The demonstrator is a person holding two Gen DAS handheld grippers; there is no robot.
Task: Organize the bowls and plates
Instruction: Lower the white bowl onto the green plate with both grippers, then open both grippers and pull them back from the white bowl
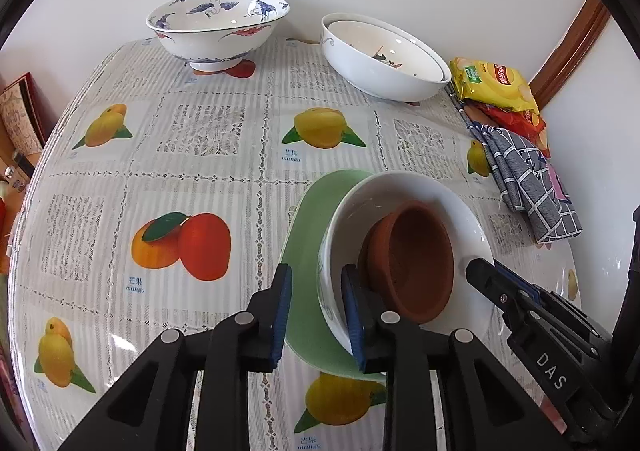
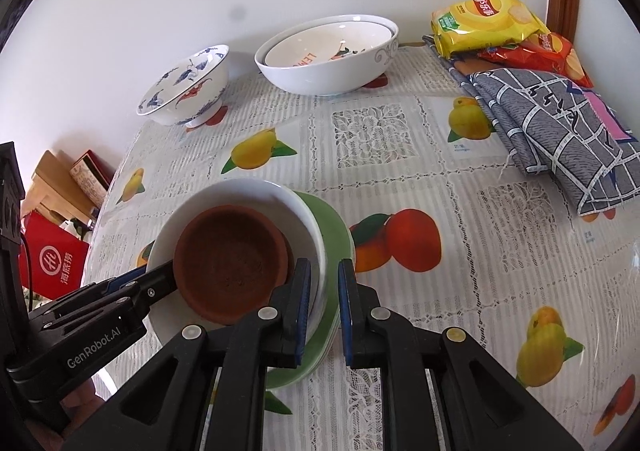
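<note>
A brown clay bowl lies tilted inside a white bowl that sits on a green plate. My left gripper straddles the white bowl's near rim, jaws parted around it. My right gripper straddles the opposite rim of the white bowl and green plate, jaws parted. The clay bowl shows in the right wrist view. A blue-patterned bowl and nested white bowls stand at the table's far edge.
Chip bags and a folded grey checked cloth lie at the right of the fruit-print tablecloth. A wall runs behind the table. A red bag and boxes sit beyond the left edge.
</note>
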